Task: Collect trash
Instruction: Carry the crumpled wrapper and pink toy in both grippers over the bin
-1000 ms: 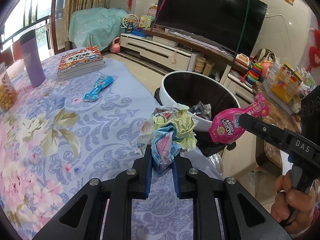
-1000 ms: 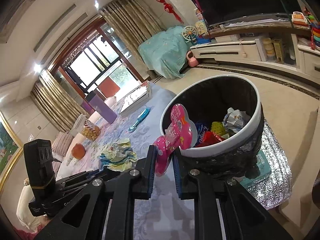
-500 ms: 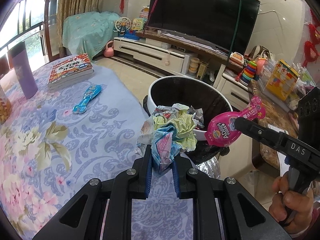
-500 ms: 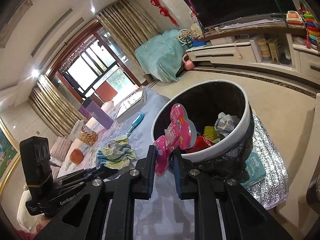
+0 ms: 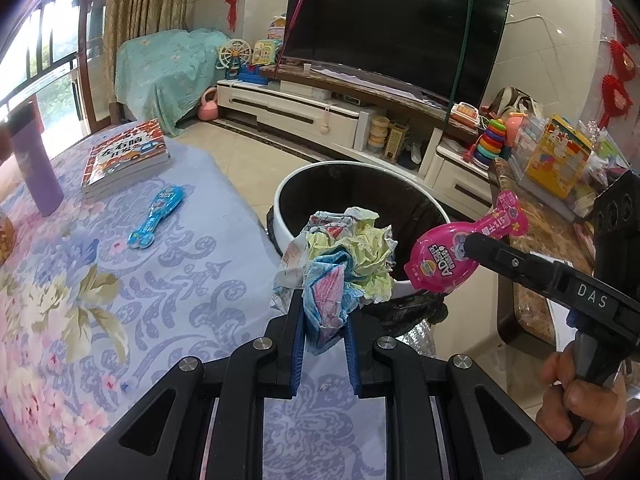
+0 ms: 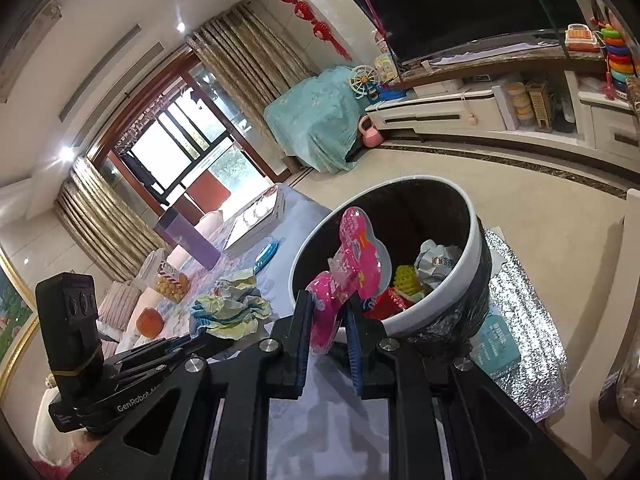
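Note:
My left gripper [image 5: 325,312] is shut on a crumpled wad of coloured wrappers [image 5: 344,256], held over the table edge just before the bin. The round white bin with a black liner [image 5: 408,288] stands on the floor beyond the table. My right gripper [image 6: 326,320] is shut on a pink bottle-shaped packet [image 6: 352,264], held at the bin's near rim [image 6: 432,308]. The pink packet [image 5: 452,256] and the right gripper [image 5: 472,242] also show in the left wrist view. The wad [image 6: 230,312] also shows in the right wrist view. Several pieces of trash [image 6: 408,280] lie inside the bin.
A floral tablecloth [image 5: 120,288] covers the table. On it lie a blue packet [image 5: 156,216], a book [image 5: 124,156] and a purple cup [image 5: 32,168]. A TV stand [image 5: 304,112] and a toy shelf [image 5: 552,160] lie beyond. A silver mat [image 6: 528,344] lies under the bin.
Both grippers have moved nearer to the bin with their loads still gripped. The bin now looks larger and closer in both views.

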Tool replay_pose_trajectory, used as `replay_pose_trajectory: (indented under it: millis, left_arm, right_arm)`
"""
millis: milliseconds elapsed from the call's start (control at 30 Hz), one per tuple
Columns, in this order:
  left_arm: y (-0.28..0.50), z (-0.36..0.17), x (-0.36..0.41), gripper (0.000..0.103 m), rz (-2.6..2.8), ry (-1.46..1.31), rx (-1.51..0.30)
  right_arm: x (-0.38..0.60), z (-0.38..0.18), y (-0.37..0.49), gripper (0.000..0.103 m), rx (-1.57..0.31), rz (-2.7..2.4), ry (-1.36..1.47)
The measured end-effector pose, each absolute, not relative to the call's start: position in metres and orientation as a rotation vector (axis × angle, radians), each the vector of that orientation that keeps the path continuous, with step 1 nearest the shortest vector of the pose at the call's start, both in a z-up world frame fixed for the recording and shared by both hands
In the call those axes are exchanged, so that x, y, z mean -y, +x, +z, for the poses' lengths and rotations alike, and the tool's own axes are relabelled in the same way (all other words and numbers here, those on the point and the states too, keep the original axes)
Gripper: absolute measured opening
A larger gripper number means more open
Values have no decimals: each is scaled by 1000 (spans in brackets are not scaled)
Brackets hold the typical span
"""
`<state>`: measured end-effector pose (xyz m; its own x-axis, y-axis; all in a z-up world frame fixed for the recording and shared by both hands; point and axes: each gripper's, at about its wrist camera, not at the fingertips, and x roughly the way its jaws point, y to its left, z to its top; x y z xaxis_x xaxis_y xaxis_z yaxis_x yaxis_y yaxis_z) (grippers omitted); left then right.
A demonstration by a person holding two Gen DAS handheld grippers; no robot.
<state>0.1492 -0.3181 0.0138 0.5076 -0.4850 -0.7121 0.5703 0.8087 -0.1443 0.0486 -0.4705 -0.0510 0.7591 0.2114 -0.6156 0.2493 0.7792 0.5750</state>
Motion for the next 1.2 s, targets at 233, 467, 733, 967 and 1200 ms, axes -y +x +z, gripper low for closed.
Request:
replay_pose_trajectory:
  millis: [233,467,733,967,1200]
  left_arm:
    - [155,15,325,16,-641,124,-817]
    - [162,17,335,16,-643,134,-814]
    - [173,16,346,16,-652,149,-812]
    - [185,13,360,16,-655,169,-816]
    - [195,12,373,16,-656,190,-808]
  right_arm:
    - [478,-50,50,16,-720,-41,686]
    - [485,-49,57,16,-722,-48,672]
    - [492,-50,64,16,-731,-62,646]
    - [500,-53,71,16,-748,-80,631]
    - [504,-53,79,16,-766,-88,606]
